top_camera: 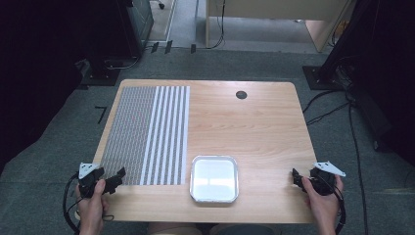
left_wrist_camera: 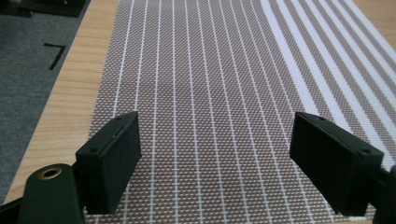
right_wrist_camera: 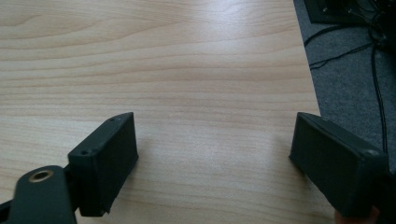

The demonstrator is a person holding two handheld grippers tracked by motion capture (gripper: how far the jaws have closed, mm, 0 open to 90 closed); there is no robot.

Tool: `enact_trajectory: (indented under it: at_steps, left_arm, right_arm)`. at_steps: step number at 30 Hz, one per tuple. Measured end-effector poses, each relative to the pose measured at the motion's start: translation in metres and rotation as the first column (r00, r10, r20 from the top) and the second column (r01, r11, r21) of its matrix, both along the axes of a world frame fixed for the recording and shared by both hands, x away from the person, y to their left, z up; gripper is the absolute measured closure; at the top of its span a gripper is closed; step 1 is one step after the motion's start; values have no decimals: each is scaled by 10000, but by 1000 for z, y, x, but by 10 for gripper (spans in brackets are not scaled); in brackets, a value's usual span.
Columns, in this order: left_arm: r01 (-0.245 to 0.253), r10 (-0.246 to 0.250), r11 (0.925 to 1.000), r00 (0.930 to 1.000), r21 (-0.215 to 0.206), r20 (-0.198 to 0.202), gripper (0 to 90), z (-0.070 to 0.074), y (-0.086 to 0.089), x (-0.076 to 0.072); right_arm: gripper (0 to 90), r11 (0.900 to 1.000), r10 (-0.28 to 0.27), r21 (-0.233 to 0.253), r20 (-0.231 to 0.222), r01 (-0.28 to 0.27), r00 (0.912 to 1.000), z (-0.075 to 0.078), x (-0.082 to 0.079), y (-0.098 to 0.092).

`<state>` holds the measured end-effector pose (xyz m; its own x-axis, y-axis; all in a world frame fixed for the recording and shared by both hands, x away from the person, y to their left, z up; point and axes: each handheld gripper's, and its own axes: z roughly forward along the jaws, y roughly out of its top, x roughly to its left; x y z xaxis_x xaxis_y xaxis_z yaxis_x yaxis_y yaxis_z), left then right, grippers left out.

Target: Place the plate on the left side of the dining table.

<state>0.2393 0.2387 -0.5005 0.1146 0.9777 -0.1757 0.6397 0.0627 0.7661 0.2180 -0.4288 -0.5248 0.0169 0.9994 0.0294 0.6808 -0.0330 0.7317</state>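
Down at the near left corner we see the left gripper [top_camera: 113,180], held in the person's left hand [top_camera: 91,205], with its jaws spread wide and nothing between them. In the left gripper view those two black jaws stand well apart over the near end of the striped placemat [left_wrist_camera: 210,93], and we cannot tell whether they touch the weave or hang just above it. From the high view the gripper's tips lie at the mat's near left corner, close to the table's front edge.

At the opposite side, the right gripper [top_camera: 296,177] sits in the right hand [top_camera: 320,203] near the table's right edge, jaws likewise parted and empty. In the right gripper view we look along them at bare wood, with the table's edge and grey floor with cables beyond the right jaw.

Moving outward, the placemat [top_camera: 147,134] lies flat on the left part of the wooden table [top_camera: 244,127], running from the far edge almost to the near one; its left portion is finely woven grey-brown, its right portion carries broader white stripes. Just beside the mat's near right corner we find a square foil tray [top_camera: 214,178], empty, lying between the two grippers and apart from both. A small dark round grommet [top_camera: 241,94] is set in the tabletop near the far edge.
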Motion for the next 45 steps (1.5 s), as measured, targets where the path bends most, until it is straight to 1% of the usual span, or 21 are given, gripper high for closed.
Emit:
enact_trajectory:
  at_steps: [2,3,4,6,7,8,9,10,15,19,21,23,26,28,33,37,39,45]
  left_arm:
    - [-3,2,10000,9999,75,160,170,3,-3,0]
    - [-3,2,10000,9999,75,160,172,3,-3,0]
    - [-23,20,9999,9997,126,255,172,5,-5,0]
    - [167,-167,9999,9996,21,221,174,7,-7,0]
    - [369,-368,9993,9992,-82,127,174,8,-9,2]
    - [436,-434,9990,9990,-84,126,174,9,-10,3]
    - [379,-379,9993,9992,-10,153,174,9,-12,4]
    - [370,-370,9993,9992,-22,155,174,9,-12,4]
    - [444,-441,9989,9989,-177,171,174,12,-18,7]
    - [536,-535,9986,9985,-46,117,174,13,-28,9]
    - [637,-636,9980,9978,-37,174,175,14,-33,10]
    - [659,-661,9978,9976,101,205,175,16,-39,11]
    - [595,-601,9979,9978,242,264,175,16,-46,12]
    - [668,-673,9976,9975,199,237,175,17,-50,12]
    - [891,-893,9960,9957,66,258,175,20,-60,13]
    - [1154,-1157,9933,9929,114,279,175,21,-71,14]
    - [1296,-1300,9914,9912,181,250,175,21,-77,14]
    - [1569,-1571,9876,9873,112,249,174,20,-91,13]
  right_arm:
    - [164,9998,-211,41,44,211,9998,0,-1,-1]
    - [164,9998,-211,41,44,211,9998,0,-1,-1]
    - [174,9995,-304,69,83,303,9995,0,-1,-1]
    - [172,9988,-414,254,211,409,9989,2,-2,-1]
    - [170,9984,-484,306,302,475,9984,4,-2,0]
    - [167,9983,-515,308,378,503,9980,5,-2,0]
    - [163,9981,-538,319,422,525,9977,6,-2,1]
    - [159,9979,-534,380,478,516,9974,8,-2,2]
    - [154,9968,-600,556,611,566,9963,13,-2,8]
    - [155,9967,-565,627,814,515,9951,19,-3,16]
    - [155,9962,-560,722,922,494,9942,22,-3,19]
    - [155,9955,-543,826,1012,460,9934,25,-3,22]
    - [155,9953,-685,762,1180,598,9907,29,-4,27]
    - [155,9948,-753,781,1316,654,9884,32,-4,30]
    - [155,9931,-649,1068,1545,487,9859,38,-5,35]
    - [155,9914,-532,1267,1580,332,9860,40,-5,39]
    - [155,9911,-486,1305,1592,277,9861,41,-5,42]
    - [157,9919,-337,1266,1709,119,9847,43,-5,52]
